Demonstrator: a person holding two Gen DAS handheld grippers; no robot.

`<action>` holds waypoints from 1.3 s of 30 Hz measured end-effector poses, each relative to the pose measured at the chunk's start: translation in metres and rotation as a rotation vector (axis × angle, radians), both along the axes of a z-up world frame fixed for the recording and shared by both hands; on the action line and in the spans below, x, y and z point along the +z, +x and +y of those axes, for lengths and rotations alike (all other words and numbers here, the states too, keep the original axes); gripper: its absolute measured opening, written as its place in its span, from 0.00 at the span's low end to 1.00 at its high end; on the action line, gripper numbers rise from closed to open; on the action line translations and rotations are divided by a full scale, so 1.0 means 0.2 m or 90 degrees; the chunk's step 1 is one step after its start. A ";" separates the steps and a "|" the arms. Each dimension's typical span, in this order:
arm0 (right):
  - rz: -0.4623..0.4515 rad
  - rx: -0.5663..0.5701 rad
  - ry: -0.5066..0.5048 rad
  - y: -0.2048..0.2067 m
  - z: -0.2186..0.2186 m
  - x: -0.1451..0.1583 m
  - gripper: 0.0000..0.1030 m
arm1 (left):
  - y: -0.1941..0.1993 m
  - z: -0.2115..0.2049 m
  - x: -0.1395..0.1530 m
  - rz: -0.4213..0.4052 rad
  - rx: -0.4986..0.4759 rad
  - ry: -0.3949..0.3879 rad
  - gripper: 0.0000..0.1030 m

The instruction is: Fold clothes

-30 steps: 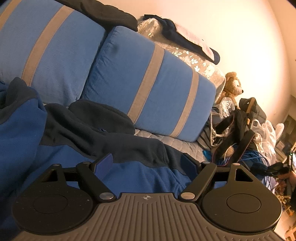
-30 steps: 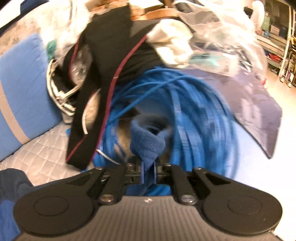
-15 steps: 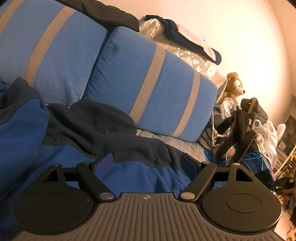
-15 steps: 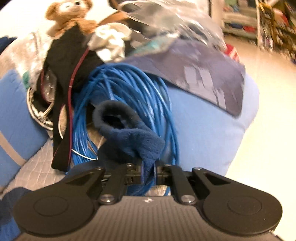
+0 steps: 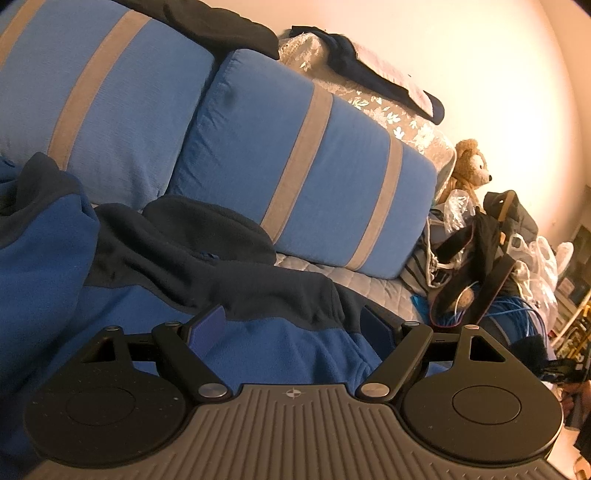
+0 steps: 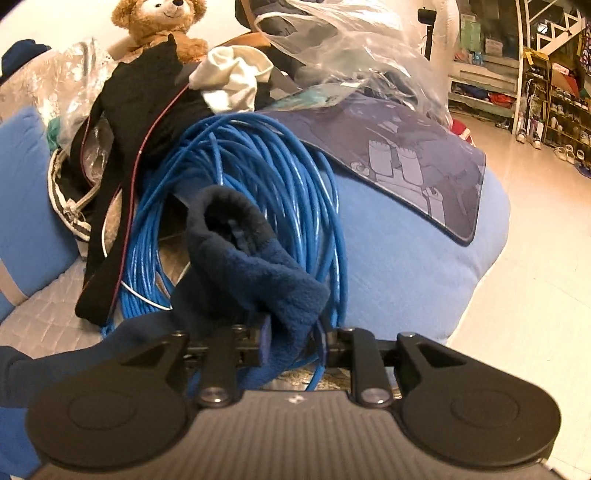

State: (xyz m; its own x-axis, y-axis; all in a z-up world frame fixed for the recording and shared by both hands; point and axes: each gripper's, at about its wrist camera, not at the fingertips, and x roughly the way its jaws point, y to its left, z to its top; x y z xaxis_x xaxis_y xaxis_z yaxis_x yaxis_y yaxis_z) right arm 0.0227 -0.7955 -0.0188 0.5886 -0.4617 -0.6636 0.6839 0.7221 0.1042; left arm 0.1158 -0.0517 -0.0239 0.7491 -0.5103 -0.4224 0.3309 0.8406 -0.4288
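A blue fleece jacket (image 5: pixel 280 343) with dark navy shoulders and collar lies rumpled on the sofa seat in the left wrist view. My left gripper (image 5: pixel 291 326) hovers just over it, wide open, nothing between its fingers. In the right wrist view my right gripper (image 6: pixel 291 341) is shut on the jacket's sleeve cuff (image 6: pixel 251 254), a navy-edged tube of fleece that stands up from the jaws with its opening facing away. The sleeve trails off to the lower left. That cuff also shows at the far right of the left wrist view (image 5: pixel 530 350).
Two blue cushions with grey stripes (image 5: pixel 295 166) back the sofa. At the sofa's end sits a pile: a blue cable coil (image 6: pixel 236 177), a black strap (image 6: pixel 110 221), plastic bags (image 6: pixel 343 48), a teddy bear (image 6: pixel 162 26). A light blue armrest (image 6: pixel 406 251) and bare floor lie beyond.
My right gripper has drawn the sleeve cuff out and back from the cable coil, and its view has swung right toward the armrest and floor. The left gripper has barely shifted.
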 end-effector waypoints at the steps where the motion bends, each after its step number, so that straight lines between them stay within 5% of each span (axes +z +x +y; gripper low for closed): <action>1: 0.003 -0.003 -0.004 0.00 0.00 0.00 0.54 | 0.00 0.00 0.00 0.000 0.001 0.000 0.78; 8: 0.001 -0.035 -0.047 -0.05 0.07 0.03 0.82 | 0.00 -0.01 0.00 0.000 -0.001 0.003 0.78; 17: -0.125 0.004 -0.148 -0.12 0.27 0.19 0.85 | 0.00 -0.01 0.00 -0.002 0.001 0.004 0.78; 25: -0.125 0.207 -0.186 0.05 0.56 0.22 0.85 | 0.00 0.00 0.00 -0.002 0.002 0.003 0.78; 39: -0.036 0.547 -0.072 0.71 1.13 0.05 0.83 | 0.00 0.00 0.00 -0.002 -0.003 -0.008 0.78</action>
